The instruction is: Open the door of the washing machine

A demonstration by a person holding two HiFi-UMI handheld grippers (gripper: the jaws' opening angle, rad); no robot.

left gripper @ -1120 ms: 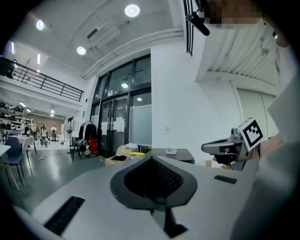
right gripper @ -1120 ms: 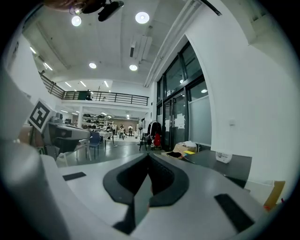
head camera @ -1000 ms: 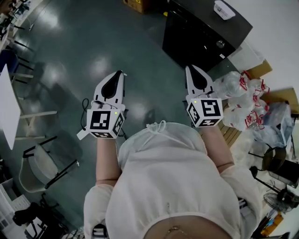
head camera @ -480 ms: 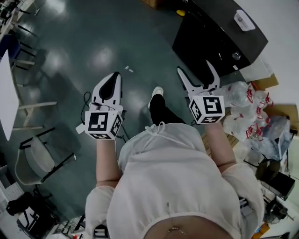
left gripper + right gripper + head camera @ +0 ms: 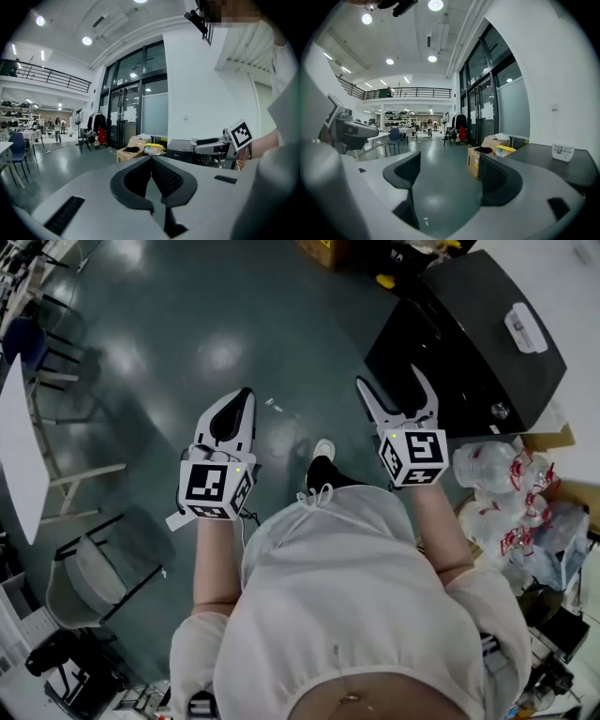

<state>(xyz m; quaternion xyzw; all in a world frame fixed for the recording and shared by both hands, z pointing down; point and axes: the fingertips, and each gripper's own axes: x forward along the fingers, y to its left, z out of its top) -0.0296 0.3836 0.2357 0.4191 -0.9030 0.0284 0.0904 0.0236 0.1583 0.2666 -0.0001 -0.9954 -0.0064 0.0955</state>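
The washing machine (image 5: 469,343) is a black box at the upper right of the head view; only its dark top shows, and its door is hidden. A small white item (image 5: 525,329) lies on that top. My right gripper (image 5: 392,379) stands open and empty, just left of the machine's near corner. In the right gripper view, my right gripper (image 5: 450,164) has only floor between its jaws, with the machine's top (image 5: 562,171) at the right. My left gripper (image 5: 244,395) is shut on nothing over the bare floor. The left gripper view shows my left gripper (image 5: 151,159) with its pads together.
White plastic bags (image 5: 497,493) are piled right of the machine. An open cardboard box (image 5: 480,159) stands on the floor ahead. A chair (image 5: 94,577) and a white table (image 5: 19,456) are at the left. The person's shoe (image 5: 323,451) is between the grippers.
The right gripper's jaws went from shut to wide open. The person stepped forward, so the machine has slid down and right in the head view. The left gripper stayed shut.
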